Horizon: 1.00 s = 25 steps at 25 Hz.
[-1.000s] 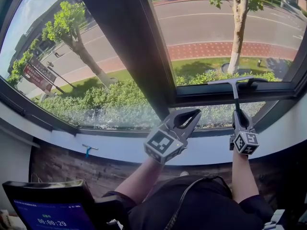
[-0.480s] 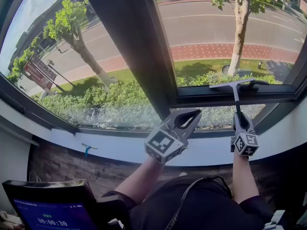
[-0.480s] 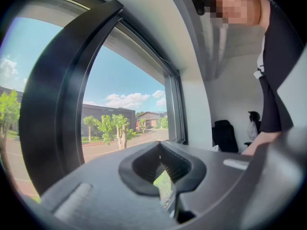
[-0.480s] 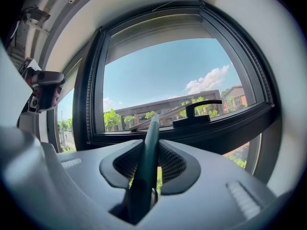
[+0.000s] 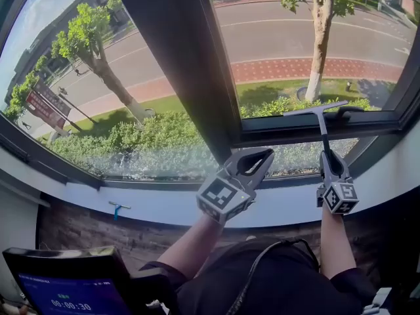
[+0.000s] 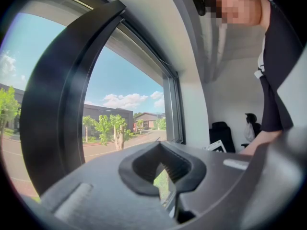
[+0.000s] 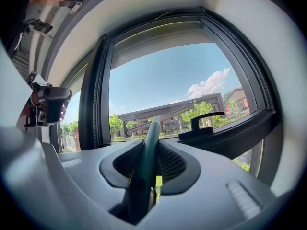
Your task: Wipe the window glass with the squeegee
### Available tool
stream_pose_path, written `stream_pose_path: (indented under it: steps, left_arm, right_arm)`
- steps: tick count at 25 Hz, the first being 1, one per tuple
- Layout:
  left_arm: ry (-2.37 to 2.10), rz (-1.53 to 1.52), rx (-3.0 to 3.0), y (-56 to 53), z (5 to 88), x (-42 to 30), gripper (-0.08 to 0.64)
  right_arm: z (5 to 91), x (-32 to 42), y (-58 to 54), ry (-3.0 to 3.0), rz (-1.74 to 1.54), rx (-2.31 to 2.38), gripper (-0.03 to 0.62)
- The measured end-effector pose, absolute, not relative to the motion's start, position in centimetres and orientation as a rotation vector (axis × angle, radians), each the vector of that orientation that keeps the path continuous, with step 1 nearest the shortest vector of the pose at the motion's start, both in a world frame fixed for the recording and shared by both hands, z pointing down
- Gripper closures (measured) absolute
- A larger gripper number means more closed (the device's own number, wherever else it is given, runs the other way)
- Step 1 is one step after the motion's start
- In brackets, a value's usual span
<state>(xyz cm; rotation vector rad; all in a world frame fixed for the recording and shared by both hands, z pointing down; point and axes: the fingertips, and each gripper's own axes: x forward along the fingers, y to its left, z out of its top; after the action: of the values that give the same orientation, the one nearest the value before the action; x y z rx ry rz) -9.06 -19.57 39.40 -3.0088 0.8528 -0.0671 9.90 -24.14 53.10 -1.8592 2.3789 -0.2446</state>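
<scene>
The squeegee has a grey T-shaped blade lying against the bottom of the right window pane, just above the lower frame, with its right end tilted up. Its thin dark handle runs down into my right gripper, which is shut on it. In the right gripper view the handle stands between the jaws and the blade shows ahead. My left gripper hovers left of it in front of the sill, shut and holding nothing; its jaws meet at the tips.
A thick dark mullion divides the left pane from the right one. A black window handle sits just right of the blade. A small blue-handled tool lies on the white sill. A dark screen is at the bottom left.
The squeegee blade has tilted, its right end now higher against the glass. The right gripper edged slightly right; the left gripper has barely moved.
</scene>
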Motion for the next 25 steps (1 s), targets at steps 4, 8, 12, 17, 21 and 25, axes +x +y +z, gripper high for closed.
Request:
stream_pose_path:
  steps: [4,8,12,17,21,25]
  left_arm:
    - [0.805,-0.029,-3.015,-19.8,39.1,-8.9,0.557]
    - [0.79,0.001,-3.005,-20.2,39.8,-9.4,0.557]
    - [0.796,0.032,-3.026,-20.5,38.5,-10.9,0.557]
    - [0.843,0.047,-3.008,-19.7,37.8,-12.1,0.557]
    - [0.923,0.019,-2.967,-19.7,38.8,-12.7,0.557]
    - [1.017,0.051,-2.951,-19.3,38.8,-13.1,0.557]
  right_arm:
    - [48.3,9.2,-23.3,2.343,-0.1,-1.821,0.491]
    - [41.8,7.9,-22.9,2.301,0.073,-1.748,0.491]
    - [34.0,6.0,-23.4,2.239,0.17,-1.678,0.491]
    - [27.4,3.9,-24.1,2.201,0.277,-1.573,0.491]
    - [24.0,2.7,-25.5,2.178,0.338,-1.456,0.491]
    - [20.1,1.5,-26.3,2.159,0.38,-1.363,0.491]
